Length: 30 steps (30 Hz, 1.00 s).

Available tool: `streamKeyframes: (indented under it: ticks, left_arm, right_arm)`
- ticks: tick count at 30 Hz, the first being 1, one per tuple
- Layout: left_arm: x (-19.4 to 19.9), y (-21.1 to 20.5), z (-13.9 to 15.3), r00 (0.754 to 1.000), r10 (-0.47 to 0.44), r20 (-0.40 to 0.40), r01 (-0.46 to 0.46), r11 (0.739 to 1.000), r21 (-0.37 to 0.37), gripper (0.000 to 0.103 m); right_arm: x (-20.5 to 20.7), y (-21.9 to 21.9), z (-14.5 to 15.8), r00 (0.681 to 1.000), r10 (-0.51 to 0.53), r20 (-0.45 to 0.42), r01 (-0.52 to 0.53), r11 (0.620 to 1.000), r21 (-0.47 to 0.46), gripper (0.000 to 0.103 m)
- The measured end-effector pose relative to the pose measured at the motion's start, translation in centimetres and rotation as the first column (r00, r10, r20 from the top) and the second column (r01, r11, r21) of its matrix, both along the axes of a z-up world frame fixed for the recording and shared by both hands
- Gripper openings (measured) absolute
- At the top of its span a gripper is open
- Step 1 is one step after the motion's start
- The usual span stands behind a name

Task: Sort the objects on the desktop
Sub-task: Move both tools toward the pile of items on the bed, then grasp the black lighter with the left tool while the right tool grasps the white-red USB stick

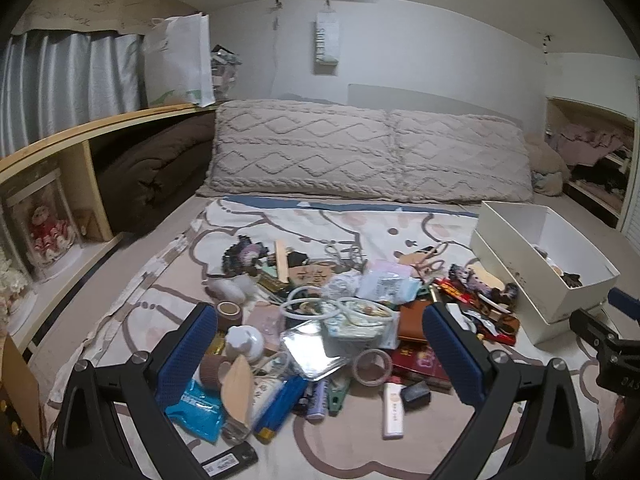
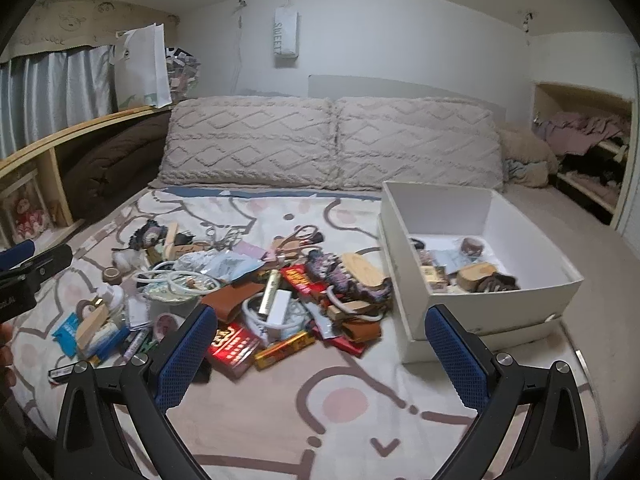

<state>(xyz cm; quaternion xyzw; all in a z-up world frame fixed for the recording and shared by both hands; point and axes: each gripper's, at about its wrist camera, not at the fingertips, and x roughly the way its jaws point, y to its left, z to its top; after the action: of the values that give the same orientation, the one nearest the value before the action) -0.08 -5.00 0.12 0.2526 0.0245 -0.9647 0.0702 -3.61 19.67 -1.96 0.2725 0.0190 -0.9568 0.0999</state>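
A heap of small desktop objects [image 1: 340, 308] lies on a patterned blanket on a bed; it also shows in the right wrist view [image 2: 248, 292]. It holds tape rolls [image 1: 372, 366], a clear plastic square [image 1: 310, 350], a white cable [image 1: 312, 306], a blue lighter [image 1: 280, 408], scissors [image 2: 298, 236] and red packets [image 2: 234, 346]. A white box [image 2: 500, 296] with several items inside stands to the right; its rim also shows in the left wrist view [image 1: 516, 256]. My left gripper [image 1: 320, 356] is open and empty above the heap's near side. My right gripper [image 2: 322, 356] is open and empty between heap and box.
Two beige knitted pillows [image 1: 368, 152] lie at the head of the bed. A wooden shelf [image 1: 80, 140] with a brown quilt and a doll runs along the left. An alcove with clothes [image 2: 584, 144] is at the right. Bare blanket [image 2: 340, 412] lies in front.
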Motion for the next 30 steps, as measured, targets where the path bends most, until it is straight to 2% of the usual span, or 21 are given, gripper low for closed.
streamKeyframes:
  ticks: [5,8,14,24,30]
  left_arm:
    - [0.4,-1.0,-0.3,0.999,0.038,0.006,-0.038,0.999,-0.001,0.103]
    - [0.6,-1.7,-0.5,0.998,0.067,0.009,-0.067,0.998,-0.013,0.103]
    - [1.2,-3.4,-1.3,0.992,0.119,0.029,-0.119,0.993,-0.019,0.103]
    - [2.2,-5.8,-4.3,0.976,0.186,0.117,-0.184,0.983,-0.026,0.103]
    - [2.8,-7.1,-6.2,0.966,0.191,0.172,-0.196,0.981,0.01,0.103]
  right_arm:
    - [-0.4,-1.0,-0.8,0.999,0.042,0.026,-0.041,0.999,-0.035,0.103]
    - [-0.6,-1.9,-1.5,0.998,0.056,0.036,-0.056,0.998,-0.023,0.103]
    - [-1.1,-3.4,-2.7,0.99,0.101,0.095,-0.096,0.994,-0.05,0.103]
    - [-1.4,-6.4,-4.8,0.97,0.182,0.162,-0.174,0.983,-0.058,0.103]
    - [-1.2,-8.5,-6.1,0.953,0.223,0.203,-0.219,0.975,-0.042,0.103]
